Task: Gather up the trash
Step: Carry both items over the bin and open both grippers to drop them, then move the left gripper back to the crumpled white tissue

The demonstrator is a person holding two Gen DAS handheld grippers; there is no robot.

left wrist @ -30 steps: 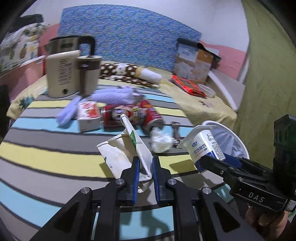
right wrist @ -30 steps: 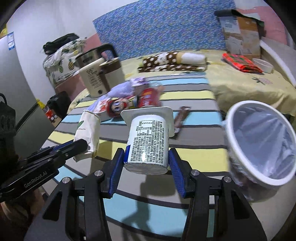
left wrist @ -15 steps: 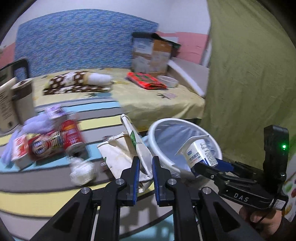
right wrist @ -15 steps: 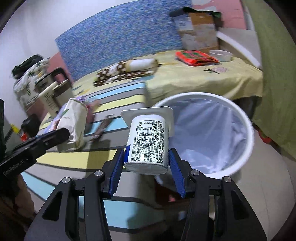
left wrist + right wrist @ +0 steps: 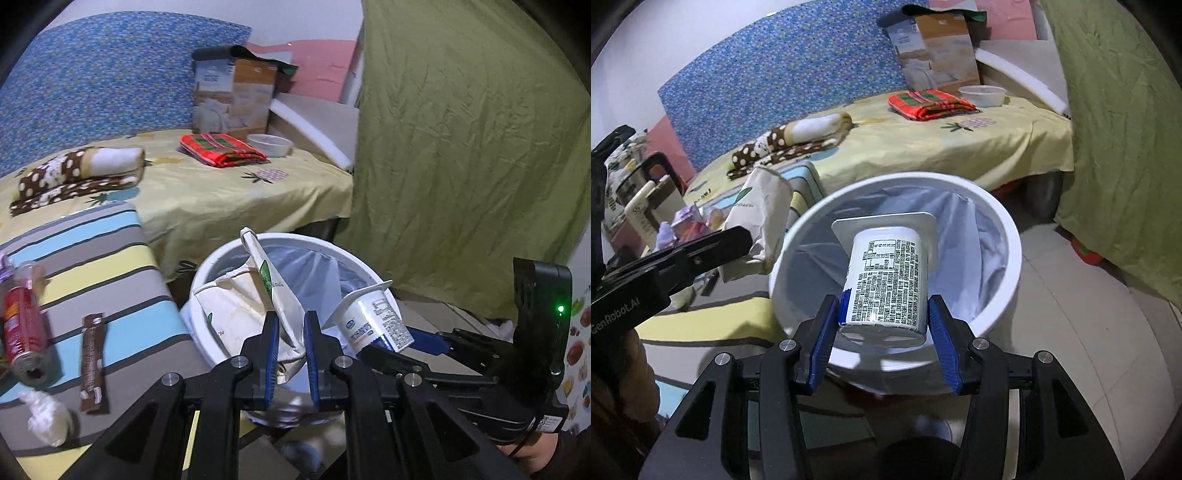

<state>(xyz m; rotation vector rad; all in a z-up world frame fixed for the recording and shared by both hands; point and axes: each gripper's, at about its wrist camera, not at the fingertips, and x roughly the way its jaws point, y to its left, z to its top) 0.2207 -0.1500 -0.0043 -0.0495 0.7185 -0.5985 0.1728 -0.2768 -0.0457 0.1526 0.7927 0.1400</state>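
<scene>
My left gripper (image 5: 290, 325) is shut on a crumpled cream paper bag (image 5: 240, 306), which hangs over the near left rim of the white lined trash bin (image 5: 207, 266). The same bag (image 5: 757, 218) shows beside the bin (image 5: 1008, 236) in the right wrist view, pinched by the left gripper (image 5: 748, 234). My right gripper (image 5: 882, 314) is shut on a white yogurt cup (image 5: 886, 284), held tilted over the bin's opening. That cup (image 5: 373, 317) appears at the bin's right rim, with the right gripper (image 5: 373, 345) behind it.
On the striped mat (image 5: 110, 280) lie a red can (image 5: 22, 332), a brown snack wrapper (image 5: 92, 362) and a crumpled tissue (image 5: 48, 417). Behind are a yellow-covered bed (image 5: 221, 192) with folded cloths, a bowl and a box. A green curtain (image 5: 461, 147) hangs at right.
Both grippers swung right from over the mat to the bin, carrying the paper bag and the yogurt cup. The kettle and most litter slid out of the left wrist view.
</scene>
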